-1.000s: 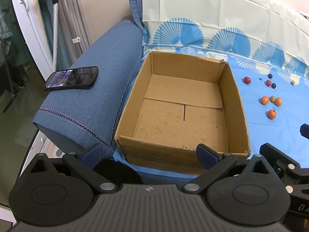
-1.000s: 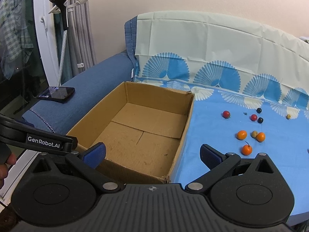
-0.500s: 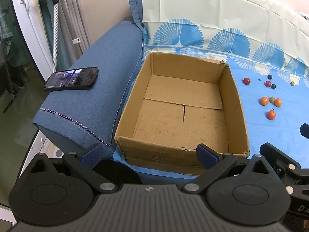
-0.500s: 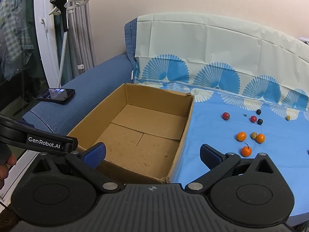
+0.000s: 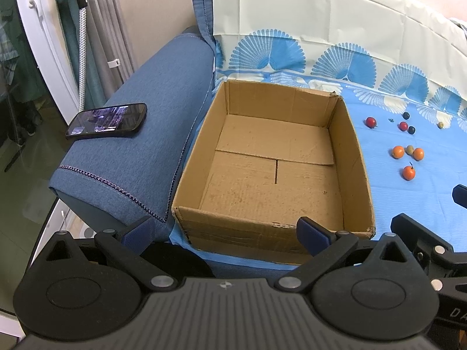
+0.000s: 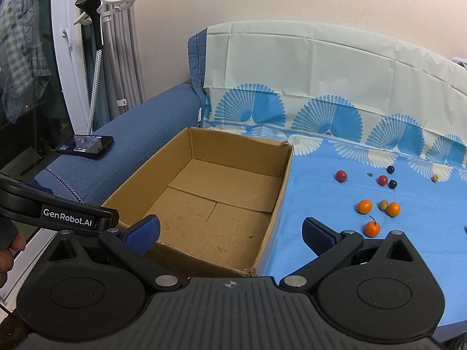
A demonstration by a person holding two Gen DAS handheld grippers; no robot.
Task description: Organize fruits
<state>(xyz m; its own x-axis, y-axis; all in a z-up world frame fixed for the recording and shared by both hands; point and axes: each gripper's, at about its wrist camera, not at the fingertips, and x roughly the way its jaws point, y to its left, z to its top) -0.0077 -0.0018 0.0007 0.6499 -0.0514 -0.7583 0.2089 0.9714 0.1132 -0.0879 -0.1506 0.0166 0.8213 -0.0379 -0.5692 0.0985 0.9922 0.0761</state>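
Fruits lie scattered on the blue cloth (image 6: 335, 233) to the right of the cardboard box (image 5: 354, 157), well apart from it: three orange ones (image 6: 372, 228), two red ones (image 6: 341, 175), two dark ones (image 6: 392, 184) and two small greenish ones (image 6: 383, 204). Both the left tool (image 5: 226, 231) and the right tool (image 6: 230, 232) hang spread wide near the box's front edge, pinching nothing. A phone (image 5: 106, 120) rests on the sofa arm (image 5: 151, 134) left of the box.

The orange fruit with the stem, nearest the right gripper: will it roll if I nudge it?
Probably. The stemmed orange fruit looks round and sits free on the smooth blue cloth, so a nudge likely rolls it. Its small size suggests it is light; the stem might snag.
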